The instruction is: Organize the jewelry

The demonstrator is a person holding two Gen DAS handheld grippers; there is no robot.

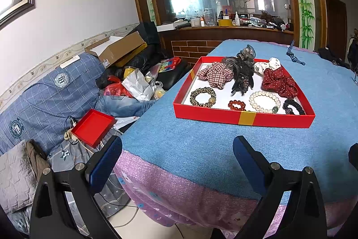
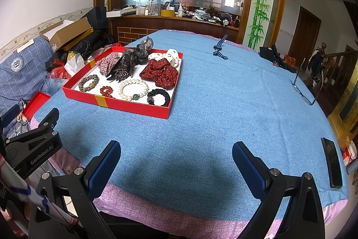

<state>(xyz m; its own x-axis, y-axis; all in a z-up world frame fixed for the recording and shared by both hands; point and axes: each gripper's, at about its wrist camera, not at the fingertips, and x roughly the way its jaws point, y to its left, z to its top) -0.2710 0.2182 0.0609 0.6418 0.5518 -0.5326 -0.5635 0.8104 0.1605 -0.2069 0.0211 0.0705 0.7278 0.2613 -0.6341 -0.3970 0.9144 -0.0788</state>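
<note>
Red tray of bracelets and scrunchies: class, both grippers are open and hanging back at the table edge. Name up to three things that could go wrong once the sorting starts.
1. The black hair claw lies across the checked scrunchie; lifting one may drag the other.
2. The pearl bracelet sits close to the red bead bracelet, so wide jaws might catch both.
3. The red tray is near the table's left edge; a push could slide it off.

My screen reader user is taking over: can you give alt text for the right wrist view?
The open right gripper hovers empty over a blue tablecloth. Ahead to the left, a red tray holds scrunchies, a pearl bracelet and other bracelets. Glasses and a phone lie to the right.
</note>
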